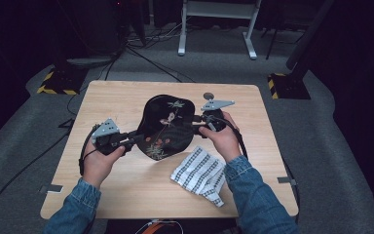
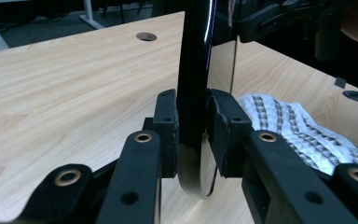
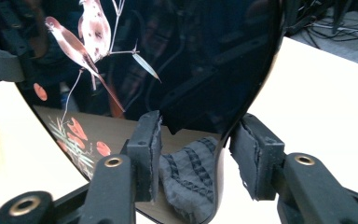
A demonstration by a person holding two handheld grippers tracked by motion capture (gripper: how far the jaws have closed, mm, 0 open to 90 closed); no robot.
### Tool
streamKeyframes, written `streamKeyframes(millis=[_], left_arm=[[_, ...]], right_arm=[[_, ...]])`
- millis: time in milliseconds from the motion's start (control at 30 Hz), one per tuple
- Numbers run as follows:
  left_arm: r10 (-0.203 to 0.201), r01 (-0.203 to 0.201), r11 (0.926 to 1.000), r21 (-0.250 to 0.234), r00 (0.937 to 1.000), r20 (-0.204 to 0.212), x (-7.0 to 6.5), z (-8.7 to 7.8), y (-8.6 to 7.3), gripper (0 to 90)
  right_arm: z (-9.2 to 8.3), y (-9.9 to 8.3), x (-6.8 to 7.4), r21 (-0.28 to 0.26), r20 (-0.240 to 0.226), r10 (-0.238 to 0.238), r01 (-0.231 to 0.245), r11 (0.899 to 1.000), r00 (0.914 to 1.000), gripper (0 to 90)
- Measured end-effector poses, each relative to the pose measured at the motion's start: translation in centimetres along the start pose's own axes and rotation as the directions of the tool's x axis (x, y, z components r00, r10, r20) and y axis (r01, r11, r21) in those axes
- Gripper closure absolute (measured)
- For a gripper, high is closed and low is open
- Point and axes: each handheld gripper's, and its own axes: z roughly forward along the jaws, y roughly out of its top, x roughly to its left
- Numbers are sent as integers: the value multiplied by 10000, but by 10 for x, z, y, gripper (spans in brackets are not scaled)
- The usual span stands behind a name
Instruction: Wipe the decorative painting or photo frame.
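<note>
This looks like a lab or recording studio rather than a home. A plain wooden worktop point(image 1: 126, 97) stands alone on grey carpet point(image 1: 321, 146) in a dark room. Black cables point(image 1: 146, 56) trail across the floor, hazard-striped stand bases point(image 1: 58, 80) flank it, and a white desk frame point(image 1: 216, 29) stands behind.

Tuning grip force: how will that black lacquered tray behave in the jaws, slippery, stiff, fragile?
Probably slippery: the tray is glossy enough to mirror the checked cloth. Likely stiff, since it stands on edge without sagging. The left gripper clamps only its thin rim, so it may pivot. The right gripper straddles the rim, not gripping.
</note>
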Motion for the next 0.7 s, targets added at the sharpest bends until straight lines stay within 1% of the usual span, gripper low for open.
streamKeyframes(millis=[67, 167, 200, 267, 333, 467, 500, 567, 633, 667, 700], left_arm=[[-34, 34, 10000, 17, 10000, 89, 4, 5, 1, 719], [-42, 43, 10000, -45, 9999, 145, 8, 9, 2, 711], [9, -8, 10000, -11, 9998, 205, 10, 11, 2, 708], [45, -43, 9999, -91, 9998, 216, 12, 14, 3, 702], [192, -190, 9998, -89, 9995, 254, 15, 15, 5, 694], [237, -232, 9996, -169, 9992, 335, 21, 21, 4, 680], [320, -314, 9993, -190, 9990, 313, 23, 22, 5, 671], [362, -359, 9992, -152, 9990, 256, 24, 24, 5, 655], [340, -335, 9993, -164, 9988, 339, 26, 25, 4, 636], [434, -427, 9989, -193, 9984, 360, 27, 26, 4, 627], [434, -427, 9989, -193, 9984, 360, 27, 26, 4, 611]], right_arm=[[-3, -2, 1, -99, 121, 42, -40, 9999, 9999, 570], [-5, -5, 1, -35, 316, -24, 26, 10000, 9995, 573], [-6, -7, 1, -20, 373, -74, 74, 10000, 9993, 573], [-8, -9, 2, -59, 447, -34, 37, 10000, 9990, 574], [-10, -13, 3, -60, 502, 9, -6, 10000, 9987, 576], [-12, -19, 4, 35, 480, 49, -51, 10000, 9988, 577], [-13, -20, 5, 5, 474, 29, -30, 10000, 9989, 576], [-14, -22, 7, -28, 410, 47, -46, 10000, 9991, 576], [-14, -22, 10, -69, 331, 12, -10, 10000, 9995, 576], [-14, -23, 11, -51, 304, -37, 39, 10000, 9995, 577], [-14, -23, 14, -64, 247, -107, 108, 9999, 9996, 577]])
